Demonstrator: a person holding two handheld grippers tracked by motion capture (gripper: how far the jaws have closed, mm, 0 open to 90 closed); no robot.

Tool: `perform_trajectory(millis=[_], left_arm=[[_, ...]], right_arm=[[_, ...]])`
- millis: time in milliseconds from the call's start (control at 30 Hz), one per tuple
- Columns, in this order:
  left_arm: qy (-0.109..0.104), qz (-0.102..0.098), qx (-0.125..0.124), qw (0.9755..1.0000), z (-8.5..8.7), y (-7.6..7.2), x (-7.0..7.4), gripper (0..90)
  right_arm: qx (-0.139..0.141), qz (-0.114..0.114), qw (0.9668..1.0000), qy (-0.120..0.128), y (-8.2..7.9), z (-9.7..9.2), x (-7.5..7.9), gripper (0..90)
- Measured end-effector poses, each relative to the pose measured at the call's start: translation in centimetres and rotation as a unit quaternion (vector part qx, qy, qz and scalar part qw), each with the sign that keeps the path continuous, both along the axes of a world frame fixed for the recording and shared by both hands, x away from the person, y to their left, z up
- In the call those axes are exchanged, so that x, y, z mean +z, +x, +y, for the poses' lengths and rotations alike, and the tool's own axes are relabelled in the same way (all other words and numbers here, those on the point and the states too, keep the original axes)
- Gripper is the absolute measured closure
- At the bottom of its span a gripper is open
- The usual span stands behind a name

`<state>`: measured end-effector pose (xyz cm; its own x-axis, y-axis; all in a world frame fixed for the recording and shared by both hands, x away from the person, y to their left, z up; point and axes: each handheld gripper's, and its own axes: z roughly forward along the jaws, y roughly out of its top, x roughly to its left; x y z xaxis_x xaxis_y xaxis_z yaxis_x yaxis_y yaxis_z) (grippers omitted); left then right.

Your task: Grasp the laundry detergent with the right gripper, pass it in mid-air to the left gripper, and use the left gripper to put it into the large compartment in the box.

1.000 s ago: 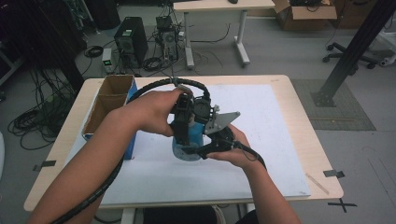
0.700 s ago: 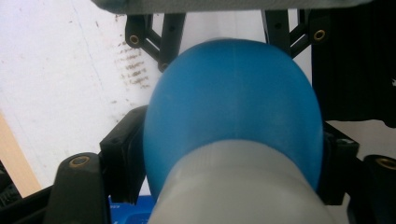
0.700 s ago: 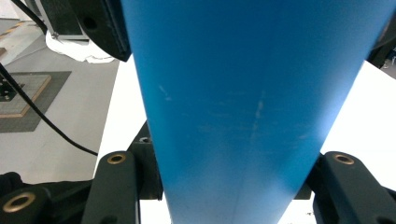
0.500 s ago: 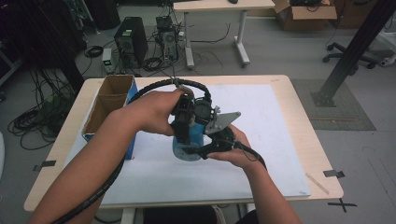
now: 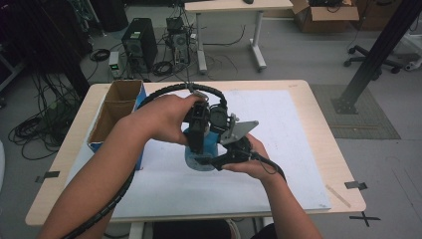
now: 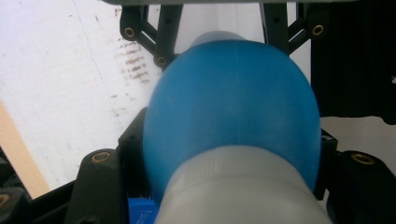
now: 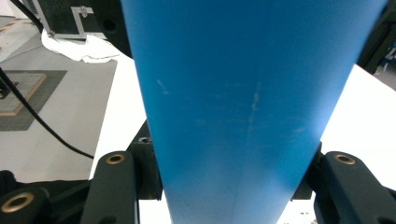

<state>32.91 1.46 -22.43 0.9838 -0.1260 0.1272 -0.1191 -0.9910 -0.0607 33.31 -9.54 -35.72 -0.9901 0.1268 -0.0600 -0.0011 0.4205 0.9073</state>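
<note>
Wooden counter (image 5: 318,107) with a white sheet (image 5: 283,129) over most of its top. Open cardboard box (image 5: 117,107) with a blue side at the counter's 9 o'clock edge. Room behind: grey floor, computer tower (image 5: 139,45) and cable tangle at 11 o'clock, second desk (image 5: 234,7) at 12, black post and office chair at 2 o'clock.

Left forearm comes in from 7 o'clock and crosses up to centre; left gripper (image 5: 199,132) points down from above, cable looping over it. Its fingers (image 6: 100,182) have just been closing and are now clenched on the grey cap (image 6: 243,186) of the blue bottle (image 5: 203,149), the cap between them in the left gripper view.

Right forearm enters from 5 o'clock, hand low near the sheet; right gripper (image 5: 219,157) lies roughly level, pointing toward 9 o'clock, grey plate on top. Its fingers (image 7: 345,186) clamp the bottle's blue body from both sides in the right gripper view.

Bottle sits at counter centre, just over the sheet, between both grippers. Long axis upright, cap end at the top, base toward the sheet; slight tilt cannot be told.
</note>
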Motion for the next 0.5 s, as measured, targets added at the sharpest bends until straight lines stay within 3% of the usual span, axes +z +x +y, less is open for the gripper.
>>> perform_trajectory(millis=[333,500], left_arm=[[0.008,-0.007,0.009,0.9999,-0.4,-0.3,0.8,38.4],[0.009,-0.012,0.009,0.9999,-0.5,-0.3,1.1,38.4]], right_arm=[[-0.003,-0.014,0.9997,0.020,-0.2,-0.2,0.3,42.2],[-0.009,-0.010,0.9997,0.020,-0.2,-0.1,-0.4,32.1]])
